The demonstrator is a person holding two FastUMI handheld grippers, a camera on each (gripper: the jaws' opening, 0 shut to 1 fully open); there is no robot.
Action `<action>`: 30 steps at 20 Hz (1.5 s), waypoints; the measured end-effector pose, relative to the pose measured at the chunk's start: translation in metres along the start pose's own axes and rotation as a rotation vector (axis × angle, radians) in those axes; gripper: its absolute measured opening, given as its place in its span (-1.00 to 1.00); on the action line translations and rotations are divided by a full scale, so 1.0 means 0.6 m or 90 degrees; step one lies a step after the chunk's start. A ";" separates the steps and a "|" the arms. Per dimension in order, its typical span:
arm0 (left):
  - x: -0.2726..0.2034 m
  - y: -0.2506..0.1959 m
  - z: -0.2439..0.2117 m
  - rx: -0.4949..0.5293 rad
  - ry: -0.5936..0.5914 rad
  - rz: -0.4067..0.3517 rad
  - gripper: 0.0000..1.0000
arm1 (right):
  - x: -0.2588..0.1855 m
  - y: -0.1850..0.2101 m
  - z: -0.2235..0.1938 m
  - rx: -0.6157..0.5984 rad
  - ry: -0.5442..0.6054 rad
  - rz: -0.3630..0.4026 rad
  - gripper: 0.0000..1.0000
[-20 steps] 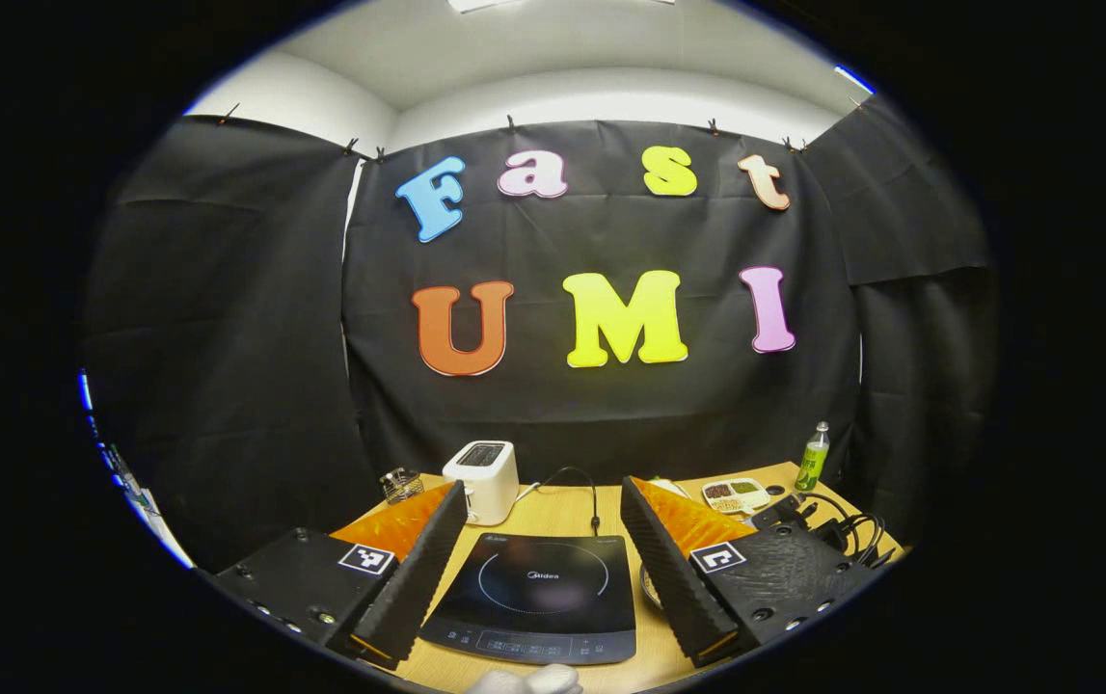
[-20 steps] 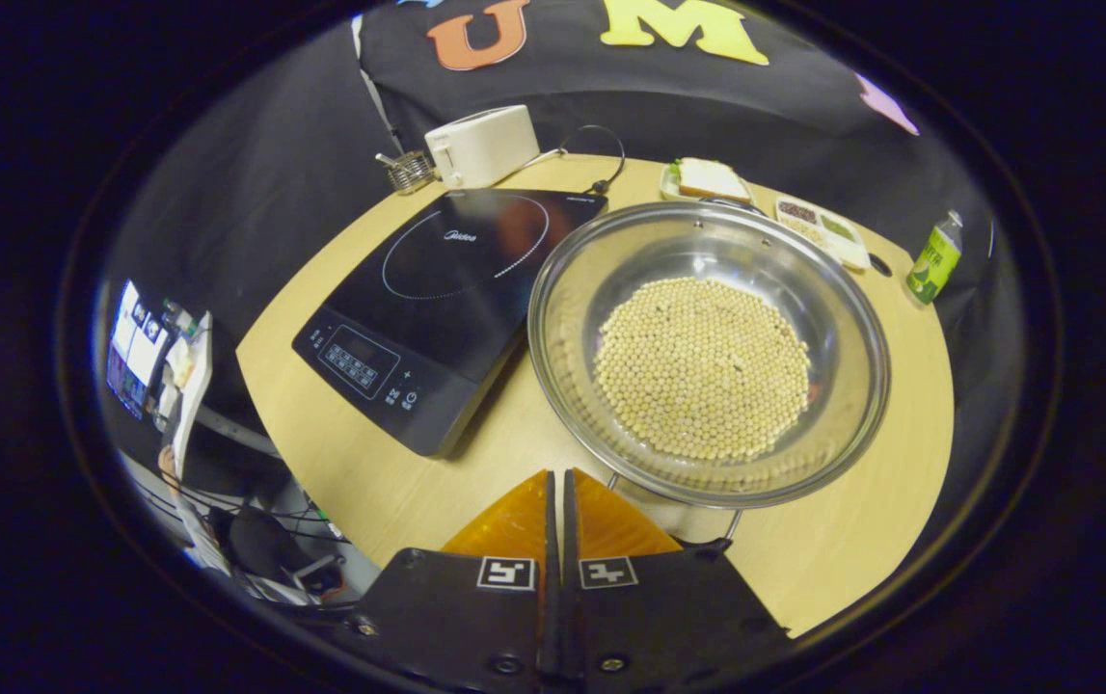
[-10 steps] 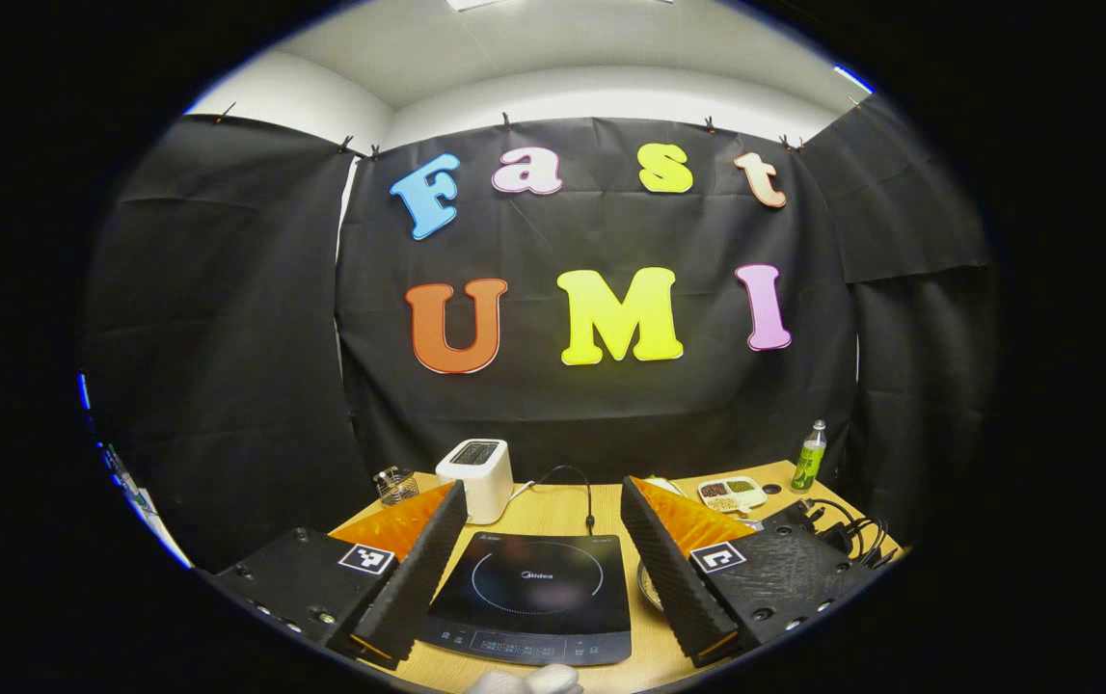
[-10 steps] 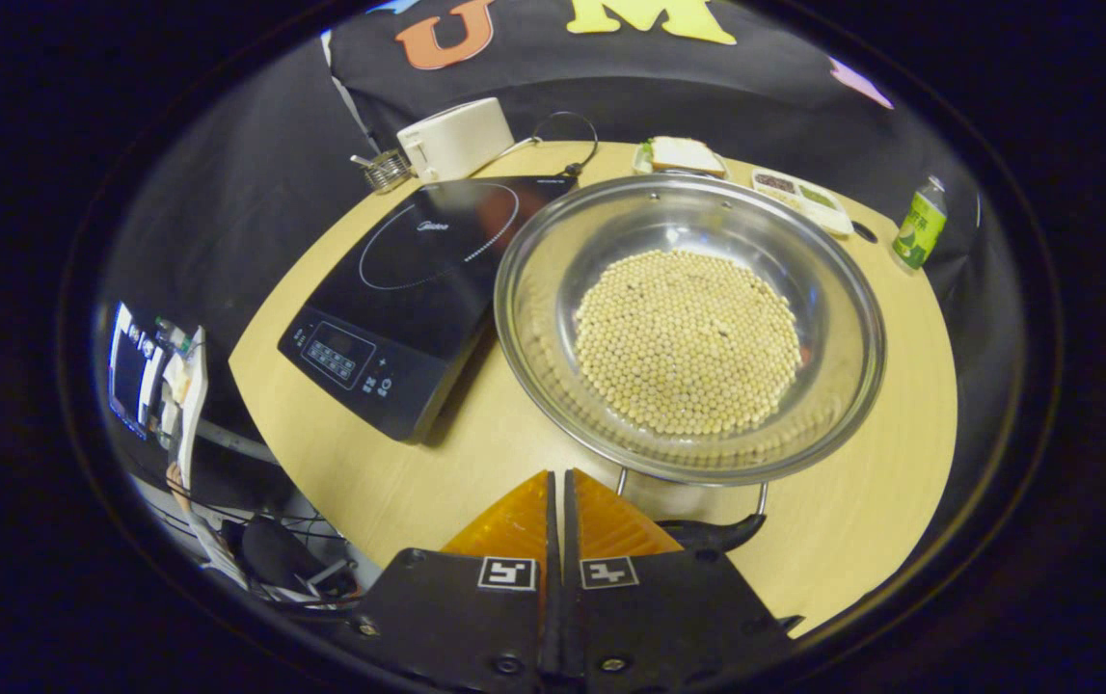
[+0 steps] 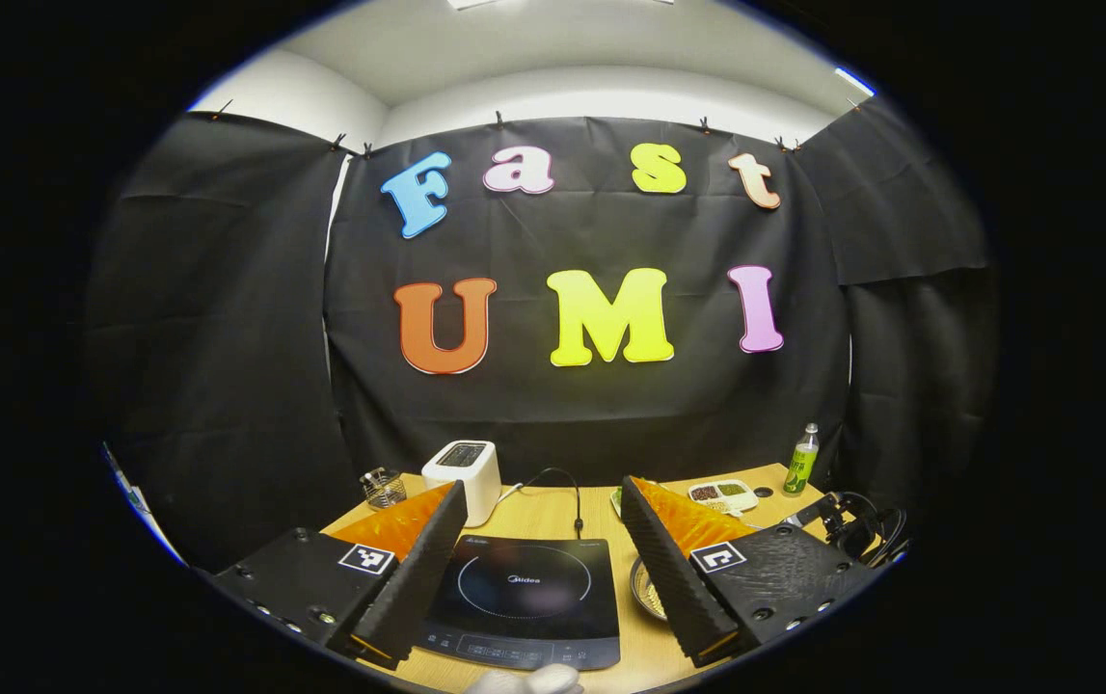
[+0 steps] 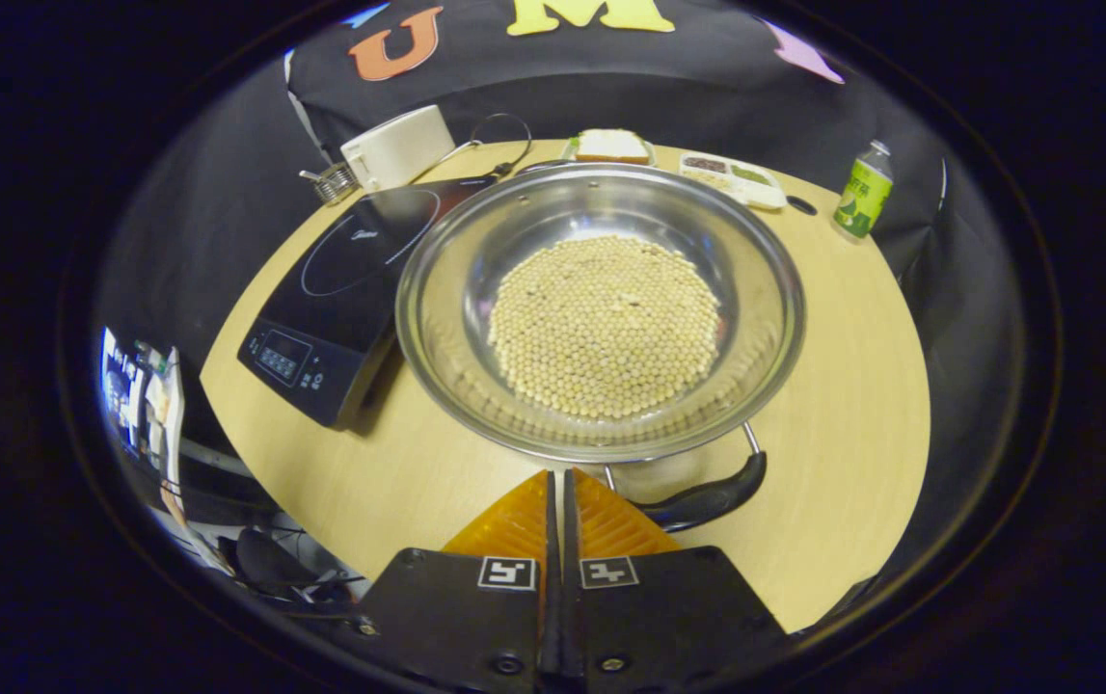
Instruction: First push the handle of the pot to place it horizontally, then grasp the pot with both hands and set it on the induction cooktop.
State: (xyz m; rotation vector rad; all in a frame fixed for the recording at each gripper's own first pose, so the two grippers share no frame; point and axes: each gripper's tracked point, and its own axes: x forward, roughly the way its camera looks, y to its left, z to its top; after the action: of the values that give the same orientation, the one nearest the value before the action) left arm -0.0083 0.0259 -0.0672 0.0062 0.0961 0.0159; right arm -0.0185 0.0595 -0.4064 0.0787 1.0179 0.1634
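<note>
Sitting on the bench (image 6: 842, 405), the pot (image 6: 601, 308) holds pale beans (image 6: 606, 323) and lies just right of the cooktop (image 6: 340, 280), not on it. Pot handle (image 6: 707, 499) pokes out at the near rim, beside the right gripper (image 6: 557, 492), whose fingers are pressed together w/ nothing between them. Left gripper (image 5: 543, 511) hovers over the cooktop (image 5: 524, 593), fingers spread wide, holding nothing. Toaster (image 6: 398, 146), bottle (image 6: 859, 190) & snack tray (image 6: 732, 179) along the far edge.

Steel pot (image 6: 601, 308) of beans beside black cooktop (image 6: 331, 289)
</note>
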 end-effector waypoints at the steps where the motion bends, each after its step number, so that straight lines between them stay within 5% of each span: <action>1: 0.001 -0.002 0.001 -0.002 0.000 -0.002 0.91 | -0.001 -0.011 0.001 0.009 -0.001 -0.007 -0.98; 11: 0.007 0.006 -0.002 -0.003 0.005 0.007 0.92 | -0.008 -0.100 0.018 0.054 -0.012 -0.061 -0.99; 30: 0.030 -0.053 -0.052 -0.018 0.064 0.095 0.92 | 0.001 -0.268 0.095 -0.080 -0.013 -0.099 -0.92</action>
State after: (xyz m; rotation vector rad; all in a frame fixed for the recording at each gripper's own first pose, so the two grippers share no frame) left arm 0.0068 -0.0055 -0.1005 -0.0164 0.1952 0.1674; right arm 0.0462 -0.0981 -0.3997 -0.1120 0.9865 0.0846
